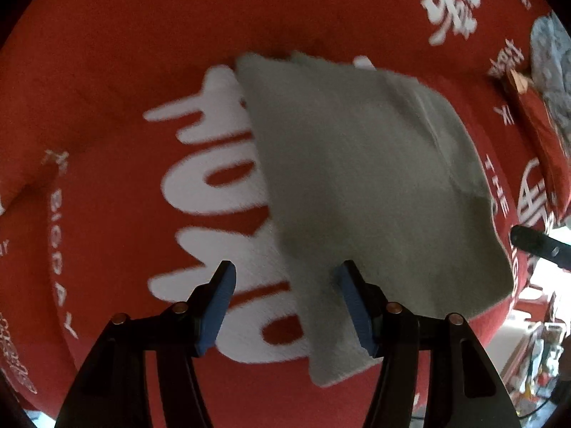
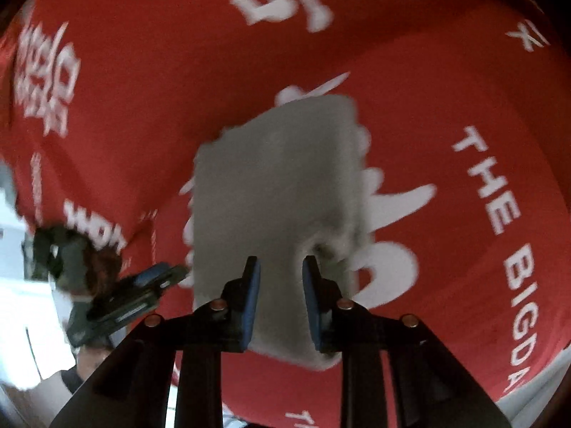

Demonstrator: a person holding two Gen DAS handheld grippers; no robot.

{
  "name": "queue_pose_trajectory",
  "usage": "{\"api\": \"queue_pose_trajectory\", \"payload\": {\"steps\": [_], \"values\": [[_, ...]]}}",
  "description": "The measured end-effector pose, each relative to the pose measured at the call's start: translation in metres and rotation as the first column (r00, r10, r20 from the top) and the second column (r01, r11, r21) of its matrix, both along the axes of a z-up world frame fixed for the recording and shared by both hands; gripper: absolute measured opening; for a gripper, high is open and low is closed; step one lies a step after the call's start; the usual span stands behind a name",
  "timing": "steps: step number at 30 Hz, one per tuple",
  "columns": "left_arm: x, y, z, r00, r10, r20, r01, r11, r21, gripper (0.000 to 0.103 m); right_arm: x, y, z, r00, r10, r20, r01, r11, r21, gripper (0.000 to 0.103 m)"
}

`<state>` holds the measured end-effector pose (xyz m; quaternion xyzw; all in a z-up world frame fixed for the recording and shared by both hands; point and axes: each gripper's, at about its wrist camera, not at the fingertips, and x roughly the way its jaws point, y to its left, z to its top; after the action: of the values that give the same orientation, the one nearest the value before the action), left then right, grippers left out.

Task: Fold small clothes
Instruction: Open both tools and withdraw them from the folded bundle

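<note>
Fingers of both grippers spread apart, gripping nothing, above a folded grey fleece cloth.
Left gripper at lower centre; right gripper likewise; cloth lies mid-frame on red white-lettered cover.

grey garment: matt, seemingly fleecy cloth | red cover: matt printed fabric

The red cloth carries white print: in the right wrist view "THE BIGDA" runs down its right side, the last letters cut off at the edge. In the left wrist view "BIGDAY" reads along the left of the same red cloth. The large brush-style characters and smaller marks are too blurred or distorted to read.
</note>
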<state>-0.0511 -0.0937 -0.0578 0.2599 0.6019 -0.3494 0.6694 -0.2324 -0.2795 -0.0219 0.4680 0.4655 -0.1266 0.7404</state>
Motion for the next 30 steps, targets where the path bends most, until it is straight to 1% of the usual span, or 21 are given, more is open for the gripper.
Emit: {"api": "queue_pose_trajectory", "payload": {"steps": [1, 2, 4, 5, 6, 7, 9, 10, 12, 15, 16, 19, 23, 26, 28, 30], "values": [[-0.005, 0.001, -0.004, 1.000, -0.005, -0.005, 0.005, 1.000, 0.001, 0.062, 0.002, 0.006, -0.003, 1.000, 0.025, -0.018, -0.025, 1.000, -0.012, 0.027], [-0.007, 0.003, -0.007, 1.000, -0.009, -0.009, 0.009, 1.000, 0.006, 0.062, 0.005, 0.014, -0.010, 0.997, 0.055, -0.062, -0.057, 0.998, -0.029, 0.026], [-0.011, 0.008, -0.016, 1.000, -0.011, -0.022, 0.012, 1.000, 0.022, 0.062, 0.004, 0.021, -0.024, 0.989, 0.083, -0.125, -0.089, 0.995, -0.041, 0.022], [-0.012, 0.012, -0.019, 1.000, -0.008, -0.029, 0.009, 1.000, 0.025, 0.070, 0.002, 0.023, -0.033, 0.983, 0.089, -0.162, -0.098, 0.994, -0.047, 0.021], [-0.013, 0.016, -0.021, 1.000, 0.000, -0.020, 0.001, 0.999, 0.035, 0.081, -0.002, 0.023, -0.040, 0.977, 0.092, -0.192, -0.103, 0.993, -0.049, 0.017], [-0.014, 0.020, -0.021, 1.000, 0.006, -0.008, -0.006, 0.999, 0.042, 0.082, -0.005, 0.023, -0.047, 0.973, 0.092, -0.212, -0.105, 0.993, -0.049, 0.008], [-0.011, 0.027, -0.022, 0.999, 0.020, -0.036, -0.019, 0.999, 0.043, 0.082, -0.017, 0.021, -0.056, 0.976, 0.074, -0.203, -0.085, 0.995, -0.042, 0.001], [-0.010, 0.029, -0.020, 0.998, 0.034, -0.048, -0.032, 0.999, 0.042, 0.082, -0.020, 0.020, -0.057, 0.980, 0.062, -0.190, -0.070, 0.997, -0.034, 0.000], [-0.009, 0.031, -0.017, 0.998, 0.038, -0.048, -0.036, 0.998, 0.044, 0.082, -0.024, 0.019, -0.056, 0.980, 0.044, -0.194, -0.051, 0.998, -0.029, 0.000], [-0.008, 0.029, -0.010, 0.999, 0.039, -0.035, -0.037, 0.998, 0.048, 0.082, -0.029, 0.021, -0.054, 0.972, 0.027, -0.234, -0.041, 0.998, -0.056, 0.001], [-0.008, 0.029, -0.008, 0.999, 0.040, -0.031, -0.038, 0.998, 0.046, 0.082, -0.031, 0.019, -0.055, 0.966, 0.013, -0.257, -0.030, 0.998, -0.061, 0.007], [-0.005, 0.026, 0.002, 0.999, 0.045, -0.020, -0.045, 0.999, 0.029, 0.082, -0.045, 0.009, -0.055, 0.961, -0.048, -0.272, 0.041, 0.999, -0.029, 0.007], [-0.001, 0.019, 0.010, 1.000, 0.029, -0.007, -0.029, 0.999, 0.027, 0.082, -0.060, -0.002, -0.045, 0.960, -0.122, -0.252, 0.122, 0.992, -0.014, 0.007], [0.000, 0.012, 0.014, 1.000, 0.018, -0.013, -0.017, 0.999, 0.028, 0.082, -0.063, -0.006, -0.036, 0.961, -0.147, -0.233, 0.147, 0.989, -0.018, 0.007], [0.007, 0.009, 0.017, 1.000, 0.022, -0.021, -0.021, 0.999, 0.029, 0.082, -0.064, -0.008, -0.029, 0.964, -0.157, -0.216, 0.155, 0.988, -0.026, 0.007], [0.008, 0.007, 0.020, 0.999, 0.032, -0.013, -0.031, 0.999, 0.025, 0.082, -0.061, -0.010, -0.025, 0.966, -0.161, -0.202, 0.159, 0.987, -0.027, 0.007]]}}
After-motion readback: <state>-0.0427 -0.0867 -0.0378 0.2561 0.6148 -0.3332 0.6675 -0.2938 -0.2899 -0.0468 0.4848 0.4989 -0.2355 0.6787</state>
